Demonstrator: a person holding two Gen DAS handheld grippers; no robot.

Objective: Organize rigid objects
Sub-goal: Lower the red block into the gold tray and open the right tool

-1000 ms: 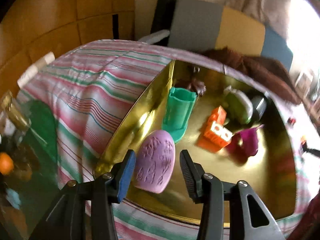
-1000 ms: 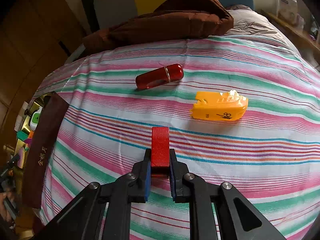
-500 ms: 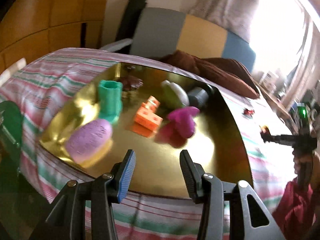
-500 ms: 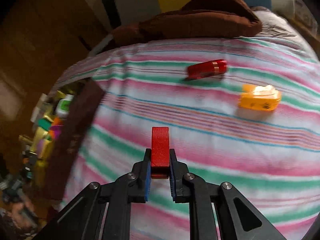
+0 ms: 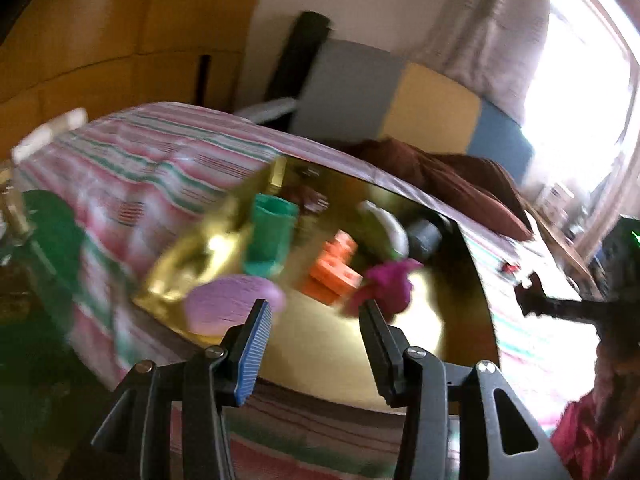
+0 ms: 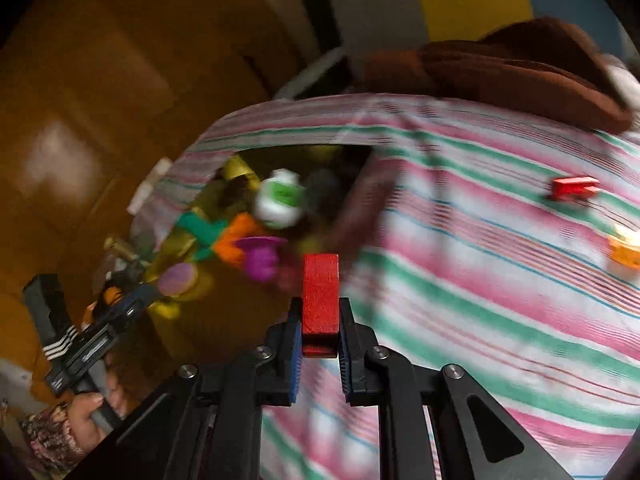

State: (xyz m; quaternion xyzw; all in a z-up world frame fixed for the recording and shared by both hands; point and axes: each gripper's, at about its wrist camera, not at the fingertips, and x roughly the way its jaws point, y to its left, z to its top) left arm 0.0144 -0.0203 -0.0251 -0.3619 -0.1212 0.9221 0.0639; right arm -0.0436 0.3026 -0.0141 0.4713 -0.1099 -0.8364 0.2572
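My right gripper is shut on a red block and holds it above the striped bed, next to the gold tray. My left gripper is open and empty, just in front of the gold tray. In the tray lie a lilac oval piece, a teal cup, an orange brick, a magenta piece, a green-white bottle and a dark cylinder. The left gripper also shows in the right wrist view.
On the striped bed to the right lie a red capsule-like object and an orange boat-shaped toy. A brown blanket is heaped at the bed's far end. A wooden wardrobe stands to the left. A window glares at right.
My right gripper has swung left with the red block, from over the open bed toward the tray. My left gripper has drawn back from the lilac piece, which stays in the tray.
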